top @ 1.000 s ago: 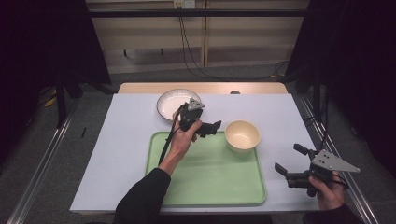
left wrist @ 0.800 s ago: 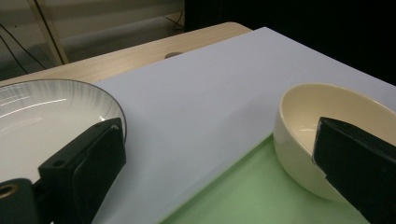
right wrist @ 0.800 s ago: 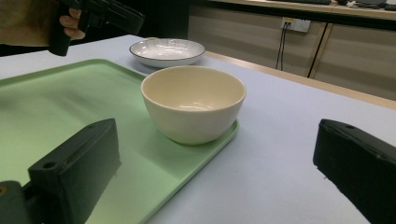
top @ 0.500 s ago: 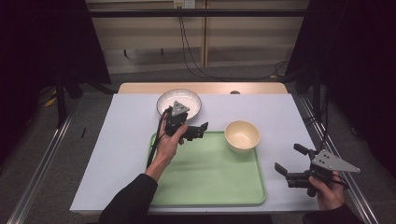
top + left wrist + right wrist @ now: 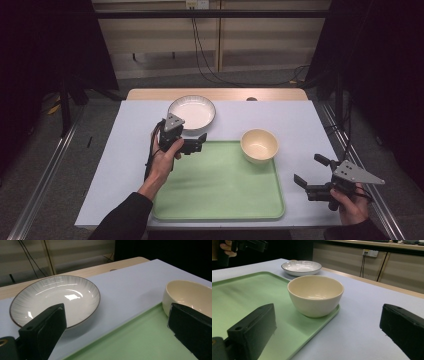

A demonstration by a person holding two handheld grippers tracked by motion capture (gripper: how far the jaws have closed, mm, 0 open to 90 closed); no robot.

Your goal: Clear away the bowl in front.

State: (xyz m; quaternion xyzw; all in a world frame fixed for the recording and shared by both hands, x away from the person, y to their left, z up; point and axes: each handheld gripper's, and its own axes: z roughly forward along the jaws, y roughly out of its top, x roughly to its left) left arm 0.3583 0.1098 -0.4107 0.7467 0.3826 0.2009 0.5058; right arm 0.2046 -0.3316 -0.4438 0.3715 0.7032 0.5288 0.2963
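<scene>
Pale blue-grey covers the table (image 5: 300, 125), the biggest thing here, with a bare wooden strip along its far edge. Next in size, the green tray (image 5: 220, 185) lies at the near middle. On the tray's far right corner, at about two o'clock from its centre, stands the cream bowl (image 5: 259, 145), empty and upright; the right gripper view shows it sitting just inside the tray's rim. Off the tray, at about eleven o'clock from its centre, the white plate (image 5: 191, 112) with a dark rim rests on the table, also empty.

Smaller again, the left gripper (image 5: 196, 144) hovers over the tray's far left corner, just short of the plate at its twelve o'clock. Its jaws stand wide apart with nothing between them; its own view frames the plate on one side and the bowl on the other. The right gripper (image 5: 310, 172) is held low beyond the tray's right edge, at about four o'clock, jaws likewise spread and empty, pointed toward the bowl.

As I judge it, the bowl is already set on the tray and the step in hand is the reach for the plate. The next move calls for lowering one jaw under the plate's near rim, the other over it, and closing gently, since the rim is shallow and glazed.
</scene>
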